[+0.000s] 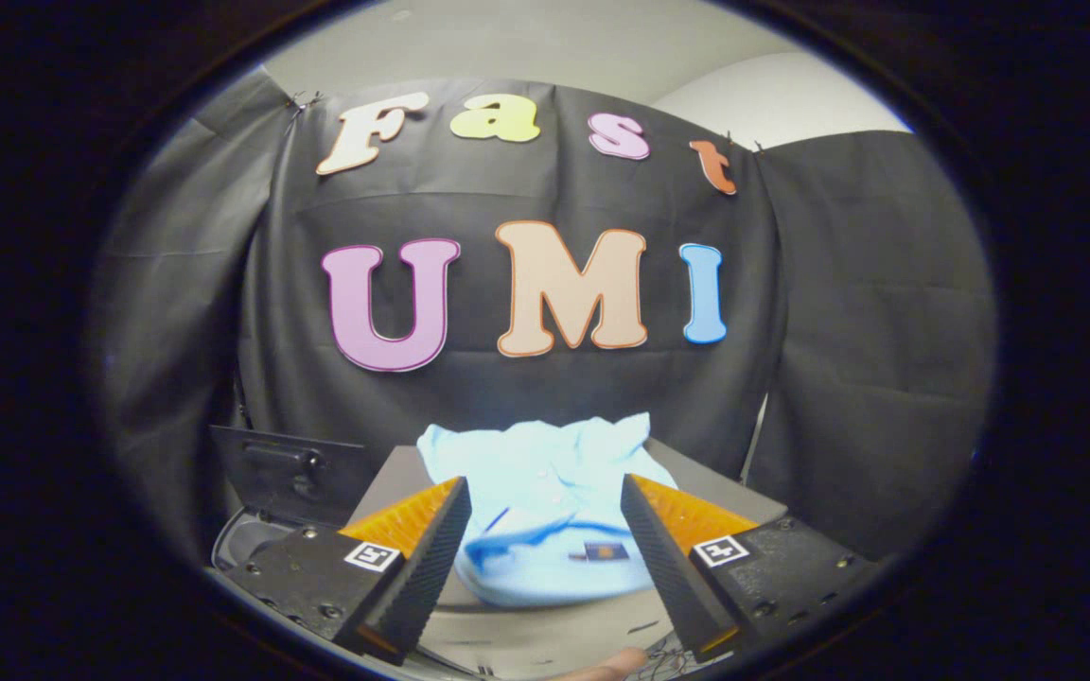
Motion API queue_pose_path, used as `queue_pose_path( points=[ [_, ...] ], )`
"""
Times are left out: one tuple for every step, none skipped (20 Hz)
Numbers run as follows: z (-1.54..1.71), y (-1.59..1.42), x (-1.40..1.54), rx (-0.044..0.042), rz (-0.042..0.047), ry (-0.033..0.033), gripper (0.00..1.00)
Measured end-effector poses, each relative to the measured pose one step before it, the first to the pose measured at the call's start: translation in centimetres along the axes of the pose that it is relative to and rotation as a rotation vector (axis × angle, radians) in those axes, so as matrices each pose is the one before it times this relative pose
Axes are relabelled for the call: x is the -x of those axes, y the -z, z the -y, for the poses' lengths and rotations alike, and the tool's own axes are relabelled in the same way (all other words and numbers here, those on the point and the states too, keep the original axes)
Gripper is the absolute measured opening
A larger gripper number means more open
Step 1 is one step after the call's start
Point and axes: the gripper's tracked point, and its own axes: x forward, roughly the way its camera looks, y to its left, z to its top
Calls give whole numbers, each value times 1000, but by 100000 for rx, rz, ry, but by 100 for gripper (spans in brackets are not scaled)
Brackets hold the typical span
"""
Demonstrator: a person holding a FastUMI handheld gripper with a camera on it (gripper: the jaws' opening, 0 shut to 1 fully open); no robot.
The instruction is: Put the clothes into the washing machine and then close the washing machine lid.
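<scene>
Your gripper [545,501] hangs with its fingers spread wide, holding nothing. Between them and just ahead lies the crumpled light-blue collared shirt [545,511], bunched in a heap on the grey flat worktop [696,487]; neither finger touches the cloth as far as you can see. A small dark tag [606,550] sits on the near part of the shirt, close to your right finger. On the left, beyond your left finger, the dark washing machine lid [285,468] stands raised, and below it a curved part of the washing machine opening [242,544] shows. A fingertip [606,665] shows at the near edge, under the fingers.
</scene>
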Motion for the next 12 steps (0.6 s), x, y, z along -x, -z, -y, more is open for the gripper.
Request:
queue_pose_path(
  points=[
    [233,-143,-1735,250,-1805,1299,97],
    [-12,210,-1693,264,-2223,308,97],
    [-167,578,-1632,-665,-3967,-688,97],
    [-490,987,-1752,-869,-6006,-1354,97],
    [-459,1065,-1441,804,-5891,-1625,97],
    [12,910,-1156,504,-6885,403,97],
    [377,999,-721,1356,-6110,1976,97],
    [69,1048,-1009,-327,-8783,819,96],
    [-208,1045,-587,837,-8290,-480,95],
    [56,850,-380,2947,-5870,543,94],
    [-368,-58,230,-90,-1816,-2161,93],
    [-168,-689,-93,-1995,4390,-643,92]
  ],
)
